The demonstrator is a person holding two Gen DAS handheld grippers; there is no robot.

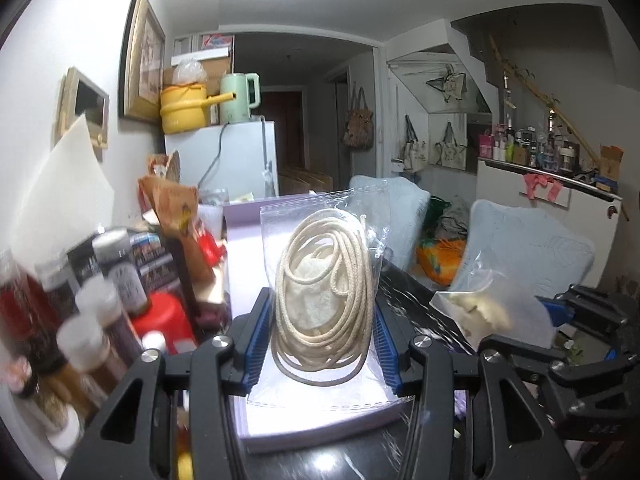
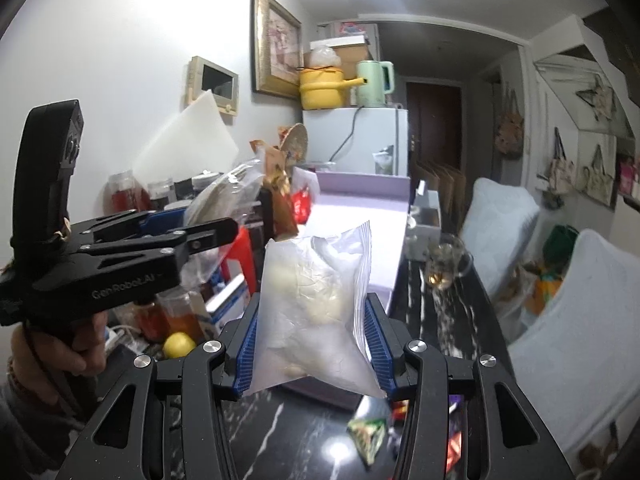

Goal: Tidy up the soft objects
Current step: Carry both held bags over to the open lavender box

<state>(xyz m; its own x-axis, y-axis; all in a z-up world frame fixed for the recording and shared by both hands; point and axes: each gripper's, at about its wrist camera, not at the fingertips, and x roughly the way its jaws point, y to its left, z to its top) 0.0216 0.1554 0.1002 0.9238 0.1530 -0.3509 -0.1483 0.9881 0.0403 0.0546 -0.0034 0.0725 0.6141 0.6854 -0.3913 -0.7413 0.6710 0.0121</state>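
My left gripper (image 1: 322,340) is shut on a clear zip bag of coiled cream rope (image 1: 324,296) and holds it upright above a lilac tray (image 1: 320,424). My right gripper (image 2: 312,344) is shut on a clear zip bag of soft white stuffing (image 2: 316,308), held above the dark marble table (image 2: 304,436). In the left wrist view the right gripper (image 1: 560,320) and its bag (image 1: 488,300) show at the right. In the right wrist view the left gripper (image 2: 192,236) shows at the left with its rope bag (image 2: 228,196).
Jars and bottles (image 1: 92,312) and snack packets (image 1: 180,216) crowd the table's left side. A glass cup (image 2: 444,264) and a small white box (image 2: 426,220) stand right of the lilac tray (image 2: 352,216). Candy wrappers (image 2: 368,436) lie near the front. Pale cushioned chairs (image 2: 576,320) stand right.
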